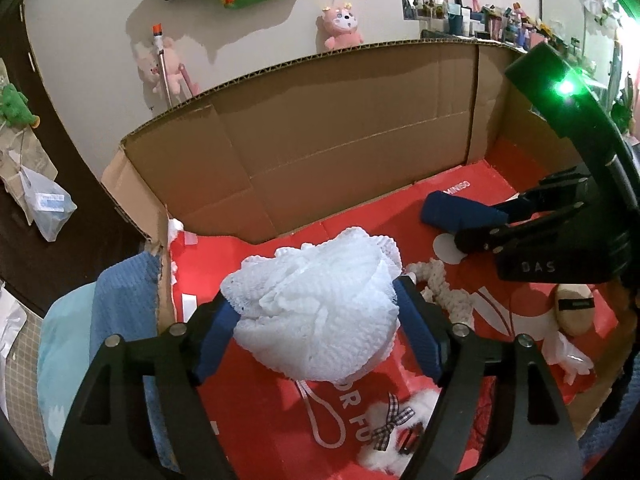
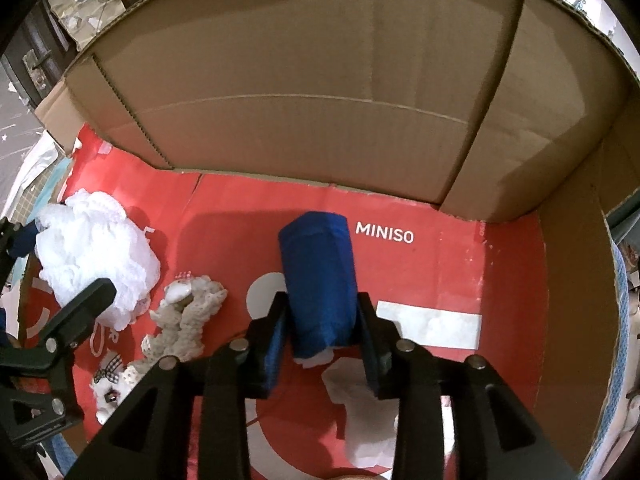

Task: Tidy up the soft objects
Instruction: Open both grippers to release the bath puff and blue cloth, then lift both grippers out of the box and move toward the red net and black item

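— Where's the mesh puff relative to my left tool?

— I see the white mesh bath puff [image 1: 320, 304] squeezed between the fingers of the left tool [image 1: 316, 320]; both blue pads press into its sides, so that tool is clamped on it, above the red liner [image 1: 260, 400] of the cardboard box [image 1: 340, 128].

— And my right side?

— The right tool [image 2: 322, 320] is closed about halfway onto the blue rolled cloth [image 2: 318, 280], which stands out ahead between the pads, its far end toward the box wall. Left of that tool lie a cream knitted toy [image 2: 184, 320] and, nearer, a white fluffy piece with a checked bow [image 2: 110, 368].

— Any writing?

— "MINISO" [image 2: 385, 233] in white on the liner, just right of the cloth. "DAS" [image 1: 538, 267] shows on the right tool's body.
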A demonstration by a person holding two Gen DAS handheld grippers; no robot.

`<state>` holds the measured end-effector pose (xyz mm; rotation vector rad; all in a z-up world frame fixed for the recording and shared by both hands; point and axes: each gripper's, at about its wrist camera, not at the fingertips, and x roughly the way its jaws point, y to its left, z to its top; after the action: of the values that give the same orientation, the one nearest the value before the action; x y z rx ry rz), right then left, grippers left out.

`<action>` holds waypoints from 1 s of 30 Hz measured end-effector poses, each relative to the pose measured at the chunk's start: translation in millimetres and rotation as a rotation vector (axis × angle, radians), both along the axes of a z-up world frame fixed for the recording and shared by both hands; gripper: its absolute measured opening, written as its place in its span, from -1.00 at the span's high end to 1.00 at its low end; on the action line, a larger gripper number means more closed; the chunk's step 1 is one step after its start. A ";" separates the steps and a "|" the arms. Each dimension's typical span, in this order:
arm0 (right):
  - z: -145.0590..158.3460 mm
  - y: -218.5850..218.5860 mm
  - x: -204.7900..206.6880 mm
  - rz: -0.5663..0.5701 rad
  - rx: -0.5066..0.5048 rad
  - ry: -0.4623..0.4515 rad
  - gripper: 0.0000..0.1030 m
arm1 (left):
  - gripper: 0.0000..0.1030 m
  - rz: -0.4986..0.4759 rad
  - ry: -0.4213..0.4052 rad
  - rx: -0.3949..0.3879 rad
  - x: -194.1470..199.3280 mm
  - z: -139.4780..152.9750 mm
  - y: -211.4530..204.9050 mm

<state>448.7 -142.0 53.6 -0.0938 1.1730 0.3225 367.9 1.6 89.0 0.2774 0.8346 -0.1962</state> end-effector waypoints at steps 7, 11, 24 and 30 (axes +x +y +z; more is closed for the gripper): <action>-2.4 7.5 -1.5 -0.006 -0.004 0.000 0.11 | -0.46 0.006 -0.005 -0.042 -0.9 5.3 5.9; -1.6 7.2 -4.8 -0.006 -0.007 0.002 -0.01 | -0.46 0.010 -0.003 -0.085 -1.7 10.0 10.6; 23.8 -2.8 -14.1 -0.032 0.001 -0.039 -0.30 | -0.65 0.014 -0.070 -0.143 -17.3 34.3 14.4; 41.8 -11.5 -38.7 -0.046 0.016 -0.088 -0.36 | -0.66 0.016 -0.117 -0.181 -37.1 55.1 17.0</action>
<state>410.0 -153.5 95.5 -0.0663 1.0835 0.2849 330.8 18.6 144.2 0.1113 0.6978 -0.2365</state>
